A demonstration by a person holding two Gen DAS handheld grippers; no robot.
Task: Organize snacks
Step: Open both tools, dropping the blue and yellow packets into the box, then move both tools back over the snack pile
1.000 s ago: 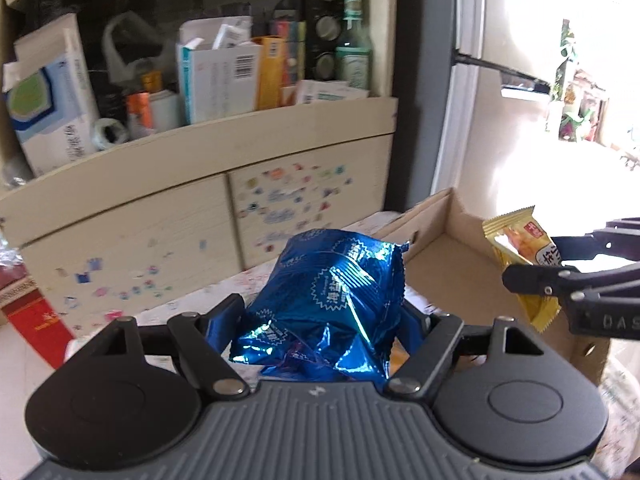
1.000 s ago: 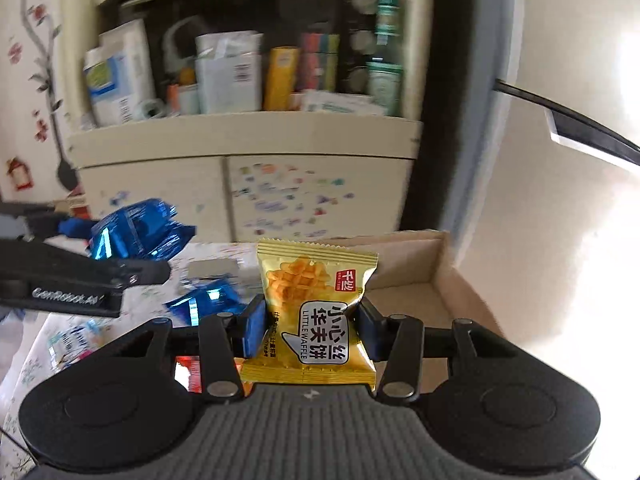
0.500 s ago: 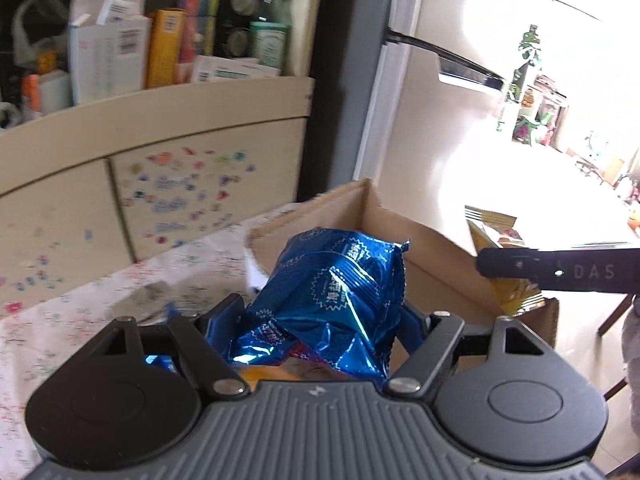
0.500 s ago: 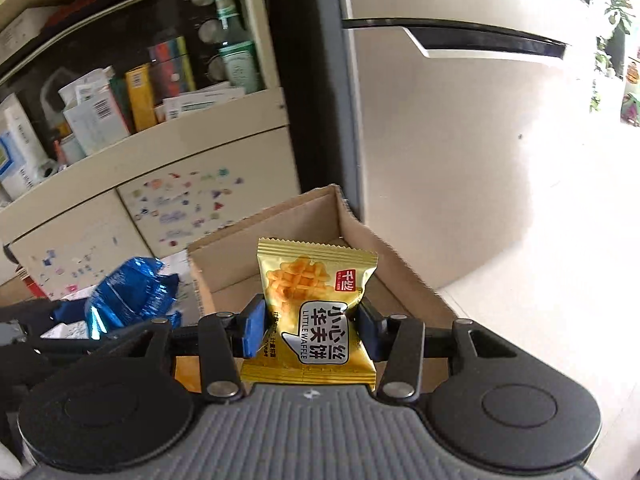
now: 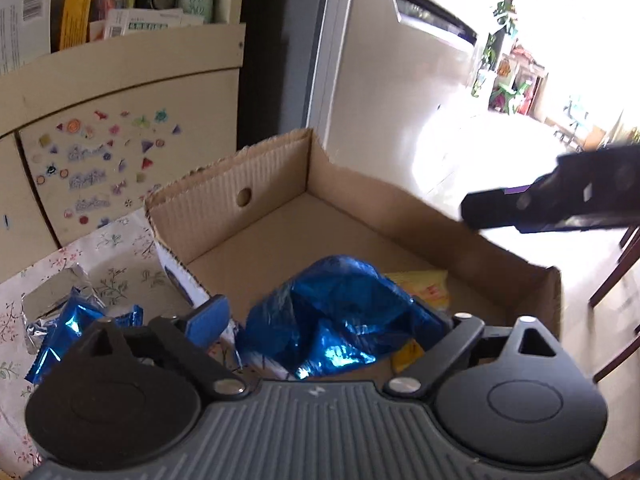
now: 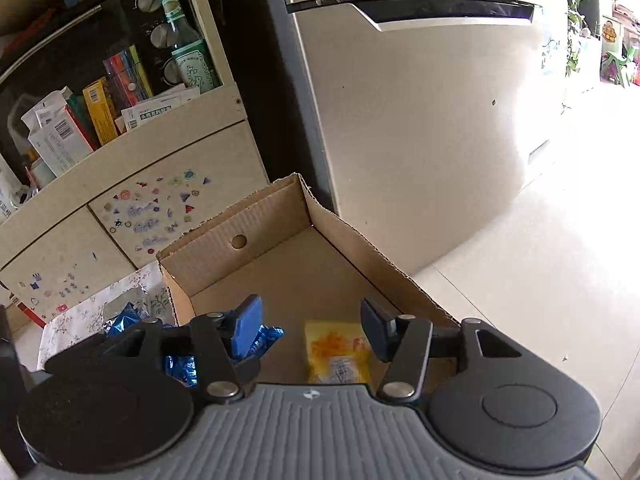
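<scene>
Now both claws, left claw [image 5: 334, 320] and right claw [image 6: 310, 324], have just opened, gripping nothing. Blue packet [image 5: 340, 312] and yellow waffle packet [image 6: 338, 350] are in the cardboard box [image 6: 272, 224]; more blue packets [image 5: 80, 324] wait on the bench [image 5: 120, 240].

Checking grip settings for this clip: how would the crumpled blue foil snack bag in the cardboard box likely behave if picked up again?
The blue foil snack bag looks creased and puffy, so probably light and crushable. Its glossy film may slip between fingers.

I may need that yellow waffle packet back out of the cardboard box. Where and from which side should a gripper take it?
The yellow waffle packet lies flat on the floor of the cardboard box, so come straight down from above and pinch across its narrow width, on the puffed middle. The right box wall is close, so keep the jaws narrow.
</scene>
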